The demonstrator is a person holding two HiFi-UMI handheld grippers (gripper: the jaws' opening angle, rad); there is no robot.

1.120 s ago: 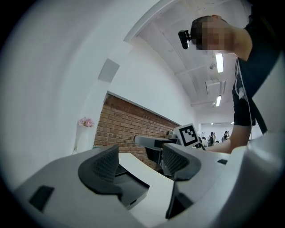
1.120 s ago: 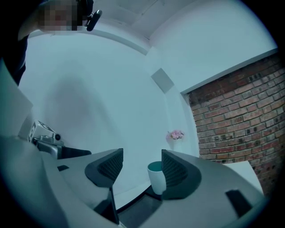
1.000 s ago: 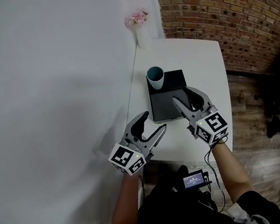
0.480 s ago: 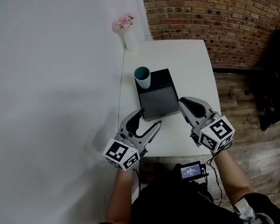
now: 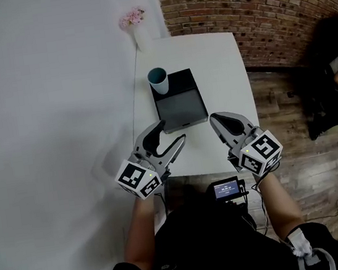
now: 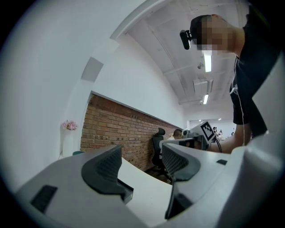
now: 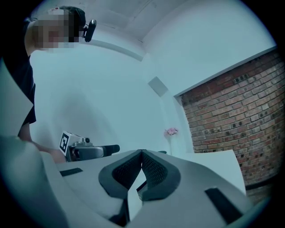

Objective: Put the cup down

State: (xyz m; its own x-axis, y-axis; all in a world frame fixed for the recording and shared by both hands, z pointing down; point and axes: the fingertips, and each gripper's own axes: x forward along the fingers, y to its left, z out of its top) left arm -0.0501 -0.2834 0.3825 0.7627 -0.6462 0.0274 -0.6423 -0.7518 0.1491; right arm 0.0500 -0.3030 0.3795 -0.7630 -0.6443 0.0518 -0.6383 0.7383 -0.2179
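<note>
cup: pale teal, upright on the far left corner of the dark slab, well apart from both tongs.
dark slab: flat on the white tabletop, towards its left side.
left tongs: wide, have just been closing a little, nothing between them; over the tabletop's near left edge.
right tongs: pressed together, empty; near and right of the slab.
flower vase: far left corner of the tabletop, pink blooms.
brick wall: far right, beyond the tabletop.
</note>
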